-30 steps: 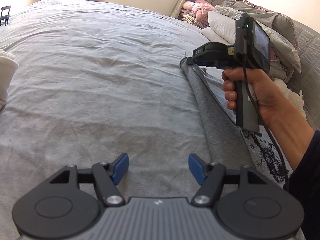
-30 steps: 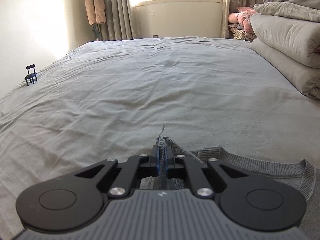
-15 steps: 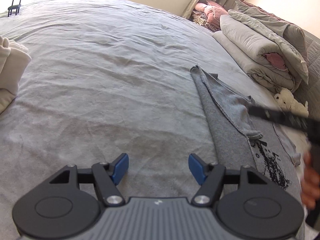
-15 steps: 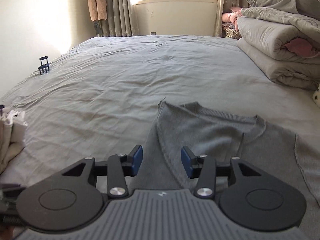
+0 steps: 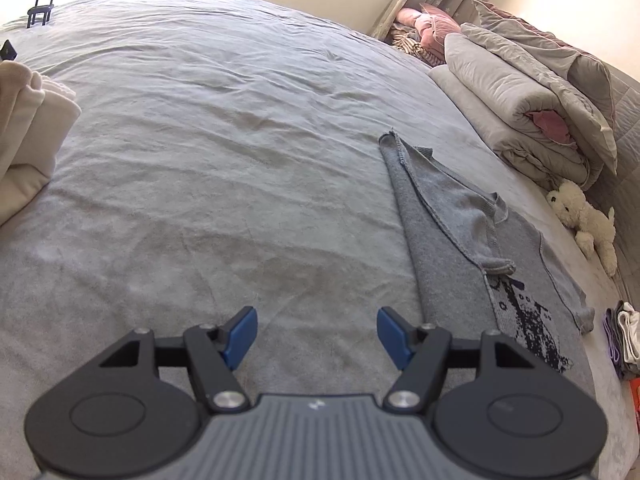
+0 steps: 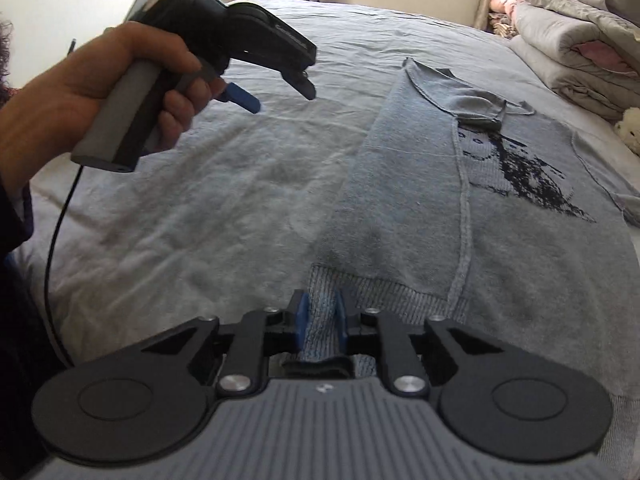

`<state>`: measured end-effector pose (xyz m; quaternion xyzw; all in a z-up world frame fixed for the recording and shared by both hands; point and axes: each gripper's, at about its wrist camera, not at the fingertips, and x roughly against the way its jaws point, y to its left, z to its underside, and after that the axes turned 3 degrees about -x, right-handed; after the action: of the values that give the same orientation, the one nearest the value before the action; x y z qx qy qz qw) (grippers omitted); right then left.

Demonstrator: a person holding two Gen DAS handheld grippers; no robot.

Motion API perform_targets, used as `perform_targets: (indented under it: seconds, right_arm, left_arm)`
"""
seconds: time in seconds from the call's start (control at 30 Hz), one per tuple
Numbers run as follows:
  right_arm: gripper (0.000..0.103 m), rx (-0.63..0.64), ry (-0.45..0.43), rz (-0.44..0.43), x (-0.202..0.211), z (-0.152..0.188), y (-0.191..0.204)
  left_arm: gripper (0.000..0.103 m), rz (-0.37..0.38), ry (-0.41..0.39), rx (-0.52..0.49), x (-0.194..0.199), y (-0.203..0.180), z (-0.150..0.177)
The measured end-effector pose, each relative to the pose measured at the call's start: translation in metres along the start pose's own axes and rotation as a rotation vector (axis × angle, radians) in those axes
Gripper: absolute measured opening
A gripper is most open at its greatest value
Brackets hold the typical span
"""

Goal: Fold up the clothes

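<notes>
On the bed [image 5: 240,140], one side and sleeve of the grey sweater [image 6: 420,184] is already folded inward; the right gripper [image 6: 320,322] jaws are closing on the ribbed hem, the left gripper [image 5: 312,334] jaws held open and empty, further folds being judged outstanding.

Grey knit sweater [image 6: 404,184] with a dark, speckled print on the chest, spread flat on the grey bedsheet; left side folded inward over the body, sleeve doubled back on top with its ribbed cuff just above the print; ribbed hem at the near edge, bunched up there; neckline at the far end; right sleeve partly visible at the far right
</notes>
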<state>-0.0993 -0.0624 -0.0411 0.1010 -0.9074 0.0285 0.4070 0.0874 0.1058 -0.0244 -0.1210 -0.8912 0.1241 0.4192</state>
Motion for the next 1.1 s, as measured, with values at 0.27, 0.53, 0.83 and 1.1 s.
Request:
perform_targets:
  seconds: [0.27,0.53,0.83,1.1]
  right_arm:
    - [0.009,-0.04,-0.087,0.038,0.01,-0.003,0.029]
    - [0.01,-0.073,-0.078,-0.004,0.01,0.015,0.034]
    - [0.014,-0.086,-0.13,0.078,0.027,0.016,0.037]
    - [0.009,-0.062,-0.088,0.13,0.015,0.037,0.04]
  left_arm:
    - [0.067,0.023,-0.016,0.031,0.011,0.005,-0.003]
    - [0.067,0.043,-0.01,0.034,0.014,0.004,-0.003]
    - [0.068,0.056,-0.016,0.006,0.021,-0.002,0.0]
    - [0.069,0.052,-0.014,-0.018,0.023,-0.007,0.003]
